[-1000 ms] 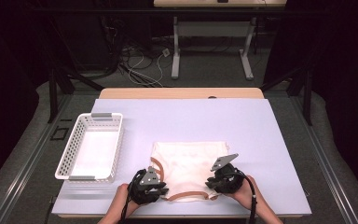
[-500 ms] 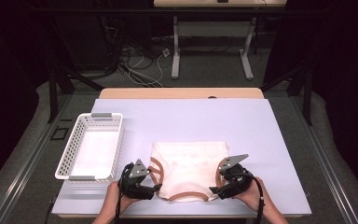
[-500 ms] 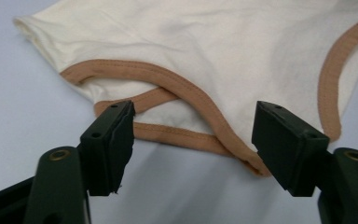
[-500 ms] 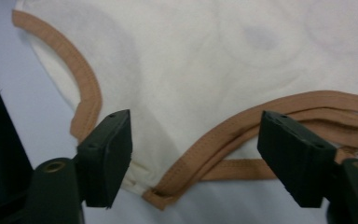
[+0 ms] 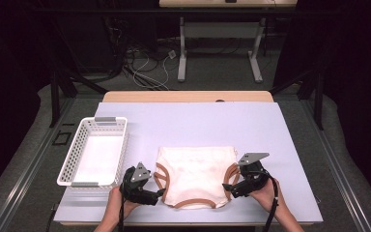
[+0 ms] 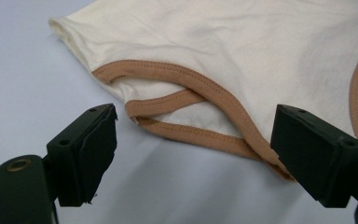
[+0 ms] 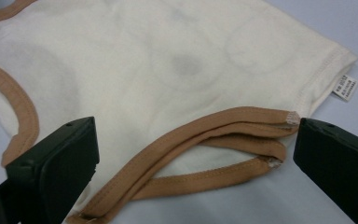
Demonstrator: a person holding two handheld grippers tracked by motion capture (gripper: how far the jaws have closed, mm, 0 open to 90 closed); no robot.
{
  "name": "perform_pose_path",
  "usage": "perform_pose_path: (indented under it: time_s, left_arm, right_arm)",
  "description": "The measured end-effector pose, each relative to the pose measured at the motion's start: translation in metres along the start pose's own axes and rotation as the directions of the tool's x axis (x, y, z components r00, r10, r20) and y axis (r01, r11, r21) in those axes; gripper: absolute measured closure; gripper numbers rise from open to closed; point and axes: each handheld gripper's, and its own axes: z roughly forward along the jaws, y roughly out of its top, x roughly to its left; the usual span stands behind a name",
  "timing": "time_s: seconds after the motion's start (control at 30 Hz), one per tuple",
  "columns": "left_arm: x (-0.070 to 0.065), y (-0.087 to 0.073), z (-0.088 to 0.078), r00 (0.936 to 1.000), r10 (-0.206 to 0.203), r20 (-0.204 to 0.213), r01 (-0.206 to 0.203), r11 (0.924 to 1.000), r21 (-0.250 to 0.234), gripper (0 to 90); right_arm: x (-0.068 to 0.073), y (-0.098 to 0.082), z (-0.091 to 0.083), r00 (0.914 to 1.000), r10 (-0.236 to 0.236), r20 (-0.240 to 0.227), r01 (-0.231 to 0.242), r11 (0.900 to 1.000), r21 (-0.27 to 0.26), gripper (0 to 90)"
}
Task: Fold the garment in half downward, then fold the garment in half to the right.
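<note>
Between your two grippers, the garment (image 5: pixel 196 175) is lying flat on the table (image 5: pixel 251 125), cream cloth with tan trim. Your left gripper (image 5: pixel 160 193) is sitting just beside its left leg opening; its jaws have just been opening and are now standing wide apart, with the tan trim (image 6: pixel 200 109) lying ahead of them, untouched by the pads. Your right gripper (image 5: pixel 226 187) is resting just beside the right leg opening; its jaws have also just been opening and are standing wide, the doubled trim (image 7: pixel 223 140) lying loose between and ahead of them. Neither gripper is holding anything. Beyond your left gripper and off to its left, the basket (image 5: pixel 72 159) is standing, apart from the garment.
</note>
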Motion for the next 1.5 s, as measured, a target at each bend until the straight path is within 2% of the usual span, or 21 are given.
perform_pose_path:
  time_s: [0.27,0.37,0.5,0.57,0.7,0.73,0.77,1.0,1.1,1.13,1.27,1.37,1.47,1.5]
  left_arm:
    - [0.002,-0.001,0.0,0.9999,-0.008,-0.01,0.008,0.9999,-0.008,14.4]
    - [0.003,-0.001,0.0,0.9996,-0.009,-0.028,0.009,0.9998,-0.016,14.2]
    - [0.003,-0.001,0.001,0.999,-0.01,-0.043,0.01,0.9998,-0.016,14.0]
    - [0.003,-0.001,0.001,0.999,-0.013,-0.043,0.012,0.9998,-0.013,13.8]
    - [0.003,-0.001,0.003,0.9987,-0.018,-0.048,0.017,0.9996,-0.021,13.7]
    - [0.004,-0.001,0.003,0.9986,-0.019,-0.05,0.018,0.9996,-0.02,13.7]
    - [0.004,-0.001,0.004,0.9985,-0.021,-0.05,0.019,0.9995,-0.024,13.8]
    - [0.006,-0.001,0.01,0.9967,-0.048,-0.065,0.045,0.9983,-0.037,14.8]
    - [0.007,0.0,0.012,0.996,-0.052,-0.073,0.05,0.9983,-0.031,15.4]
    - [0.007,-0.001,0.012,0.9957,-0.054,-0.074,0.053,0.9983,-0.026,15.7]
    - [0.009,-0.001,0.015,0.9933,-0.033,-0.11,0.036,0.9991,0.024,17.1]
    - [0.011,-0.001,0.015,0.9926,-0.054,-0.109,0.056,0.9984,0.012,18.6]
    - [0.01,0.0,0.013,0.991,-0.079,-0.108,0.077,0.9968,-0.022,22.0]
    - [0.01,0.001,0.013,0.9919,-0.074,-0.103,0.073,0.9972,-0.016,23.2]
  right_arm:
    - [-0.011,-0.001,0.001,0.9998,0.019,0.005,-0.019,0.999,-0.026,0.0]
    - [-0.013,0.0,0.0,0.9993,0.028,0.024,-0.027,0.998,-0.05,0.0]
    - [-0.018,0.002,-0.003,0.9974,0.066,0.03,-0.063,0.994,-0.084,0.0]
    - [-0.021,0.002,-0.003,0.9972,0.069,0.029,-0.066,0.993,-0.095,0.0]
    - [-0.025,0.003,-0.001,0.9956,0.085,0.039,-0.082,0.994,-0.077,0.0]
    - [-0.025,0.003,0.001,0.9952,0.092,0.034,-0.088,0.991,-0.104,0.0]
    - [-0.027,0.004,0.001,0.9953,0.09,0.036,-0.086,0.992,-0.088,0.0]
    - [-0.035,0.01,0.009,0.9927,0.11,0.051,-0.106,0.992,-0.076,1.4]
    - [-0.041,0.012,0.011,0.9919,0.111,0.062,-0.106,0.992,-0.073,4.1]
    - [-0.042,0.012,0.011,0.9898,0.127,0.064,-0.122,0.99,-0.076,5.5]
    - [-0.05,0.014,0.013,0.9845,0.155,0.083,-0.148,0.986,-0.075,15.4]
    - [-0.056,0.015,0.017,0.9759,0.199,0.09,-0.193,0.979,-0.069,19.6]
    - [-0.059,0.016,0.021,0.9695,0.212,0.123,-0.205,0.977,-0.065,26.7]
    - [-0.06,0.017,0.022,0.9678,0.213,0.135,-0.205,0.976,-0.068,28.9]
